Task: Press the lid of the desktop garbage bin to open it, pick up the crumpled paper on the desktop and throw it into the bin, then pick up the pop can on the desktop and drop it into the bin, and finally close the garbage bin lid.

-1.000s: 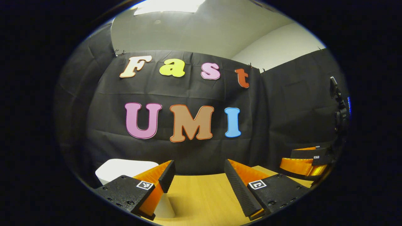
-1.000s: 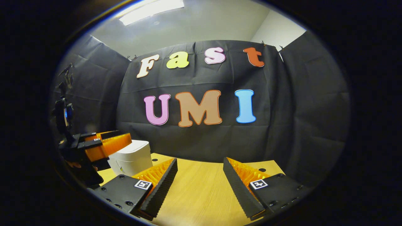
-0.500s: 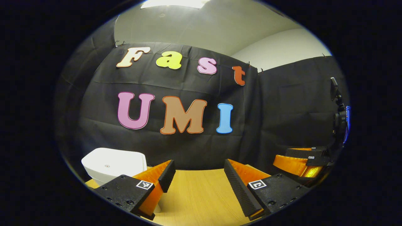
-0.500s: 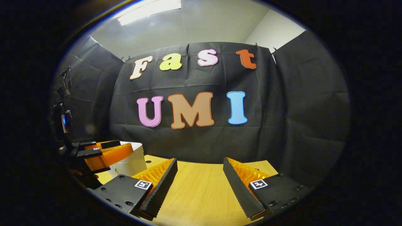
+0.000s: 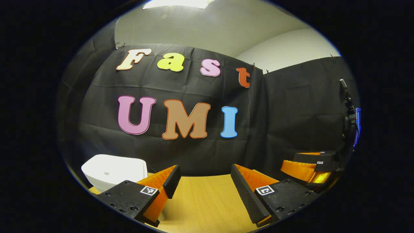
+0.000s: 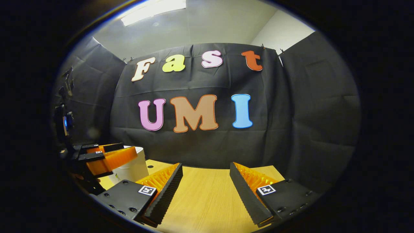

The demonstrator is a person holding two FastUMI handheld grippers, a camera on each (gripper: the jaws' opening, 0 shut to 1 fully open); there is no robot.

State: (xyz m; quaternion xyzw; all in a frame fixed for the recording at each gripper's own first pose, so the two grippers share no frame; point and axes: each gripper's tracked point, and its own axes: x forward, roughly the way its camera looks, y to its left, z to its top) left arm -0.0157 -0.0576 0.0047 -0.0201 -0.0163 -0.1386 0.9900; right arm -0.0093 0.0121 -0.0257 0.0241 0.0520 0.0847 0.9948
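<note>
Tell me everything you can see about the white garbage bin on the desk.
The garbage bin is white, smooth and plastic-looking, with rounded corners. Its lid is closed and has a small round dot near the middle. It stands upright on the wooden desk near the black cloth wall. In the left gripper view it sits behind the left claw, whose finger overlaps its lower part; contact cannot be told.
</note>
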